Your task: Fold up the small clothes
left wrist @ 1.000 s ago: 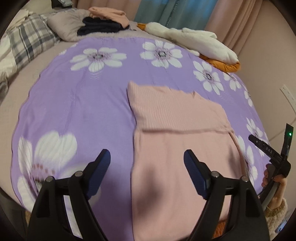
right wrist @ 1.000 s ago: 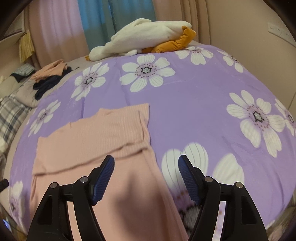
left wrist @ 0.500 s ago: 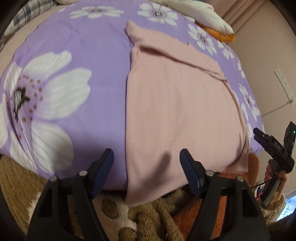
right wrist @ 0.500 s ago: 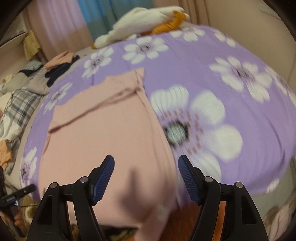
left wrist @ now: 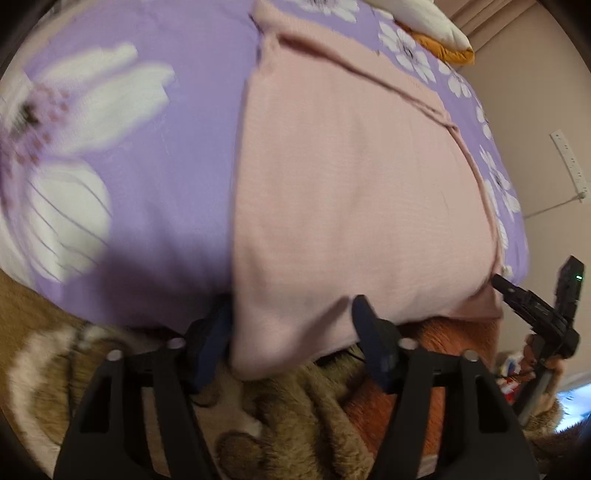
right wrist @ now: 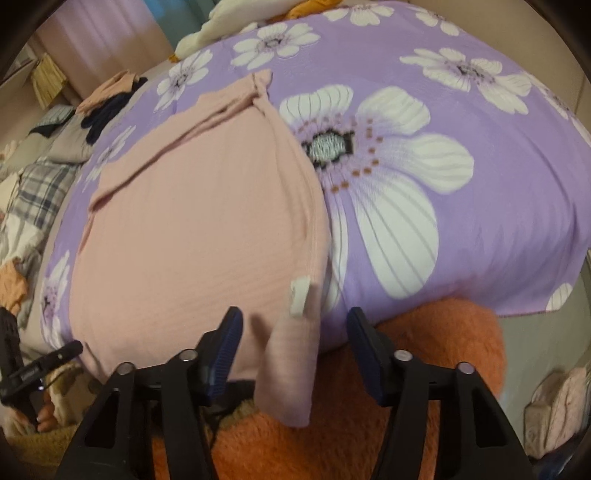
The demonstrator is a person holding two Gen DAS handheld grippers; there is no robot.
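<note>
Pointing steeply down at the near edge of the bed, the left gripper [left wrist: 291, 332] straddles the bottom left corner of the pink ribbed-knit garment [left wrist: 351, 177]; its fingers are closing, not yet pinching. The right gripper [right wrist: 293, 345] is angled likewise, fingers closing around the hanging lower right corner. The garment lies flat across the purple white-flowered bedsheet [right wrist: 480, 229], mid-frame. Orange fleece [right wrist: 424, 369] lies below; a cream-and-orange heap [left wrist: 436, 33] sits upper right.
</note>
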